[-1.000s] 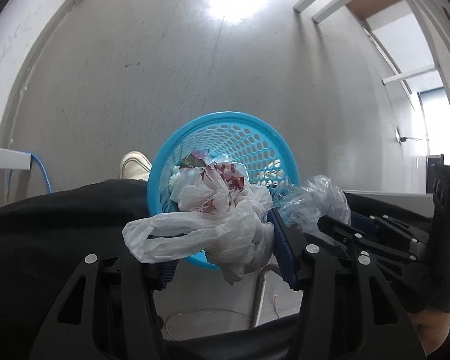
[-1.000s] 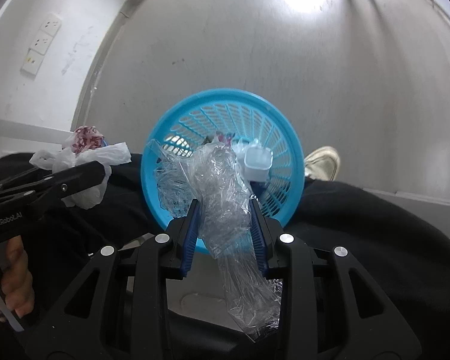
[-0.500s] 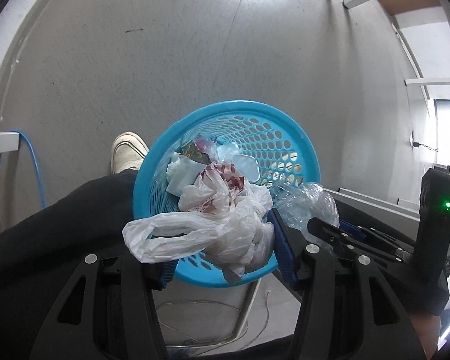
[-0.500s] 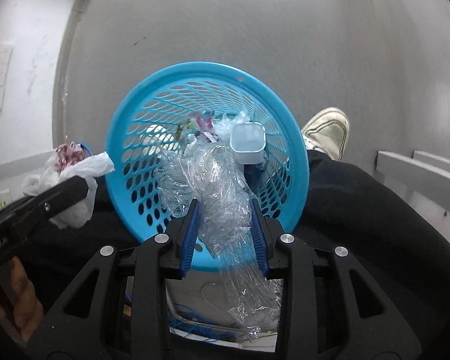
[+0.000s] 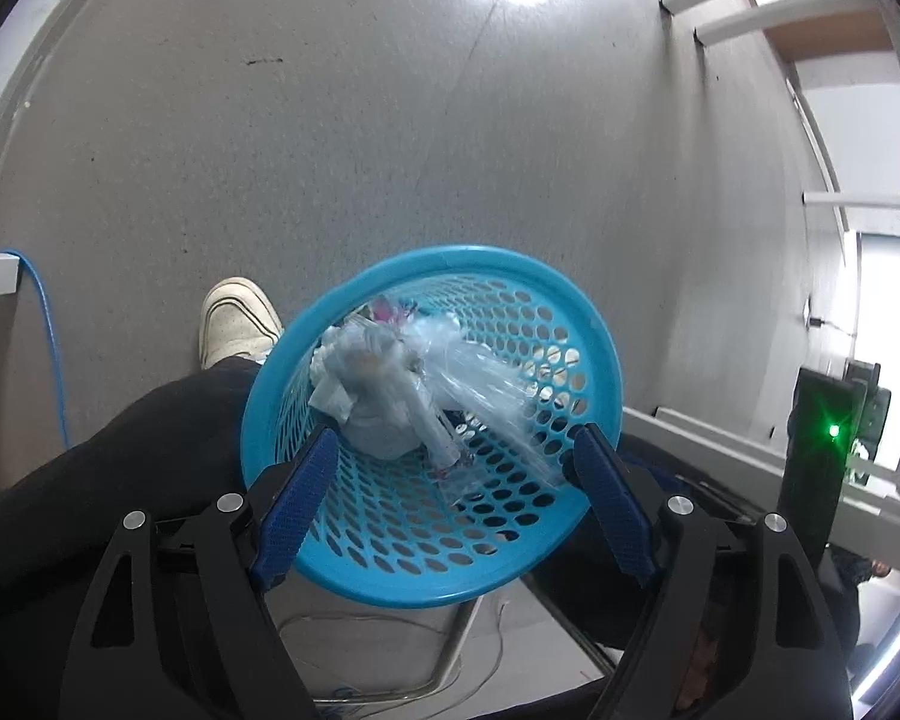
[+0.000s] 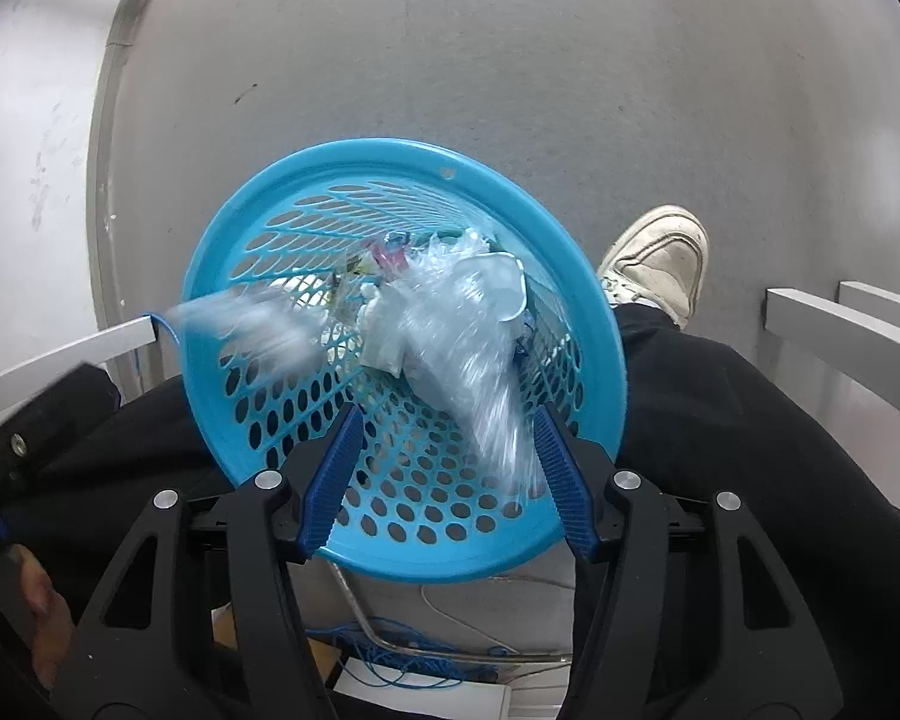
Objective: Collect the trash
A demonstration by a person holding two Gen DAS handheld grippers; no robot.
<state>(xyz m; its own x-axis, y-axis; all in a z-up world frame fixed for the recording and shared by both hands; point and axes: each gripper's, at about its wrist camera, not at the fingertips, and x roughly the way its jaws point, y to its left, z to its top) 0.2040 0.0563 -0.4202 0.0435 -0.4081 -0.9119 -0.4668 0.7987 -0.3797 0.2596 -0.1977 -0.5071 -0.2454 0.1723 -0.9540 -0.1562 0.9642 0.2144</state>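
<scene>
Writing: you have no brand, label or lettering that can be read in either view.
Left gripper (image 5: 450,468): your jaws have just been opening and now stand spread wide; nothing sits between the blue pads, which frame the basket from above.
Right gripper (image 6: 447,459): your jaws have just been opening too; they stand apart, and the clear plastic wrap (image 6: 468,348) is a falling streak between them, its tail close to the right pad. Whether it grazes that pad, the blur hides.
Basket (image 5: 594,336): the blue perforated basket stands on the grey floor (image 5: 330,150) right beneath both of your grippers, between your dark trouser legs.
Trash: the white plastic bag (image 5: 372,396) lies in the basket on the older scraps, with the clear wrap across it.
Hard to make out: a pale smear crosses the basket's left rim (image 6: 252,324) in the right wrist view; what it is cannot be told. Pink and coloured scraps (image 6: 390,252) deep in the basket are too small to name.
Cut off: your shoes (image 5: 237,318) show only as toes past the trouser legs. A blue cable (image 5: 45,330) runs out of view at the left edge. A black device with a green light (image 5: 819,450) stands half cropped at the right.
</scene>
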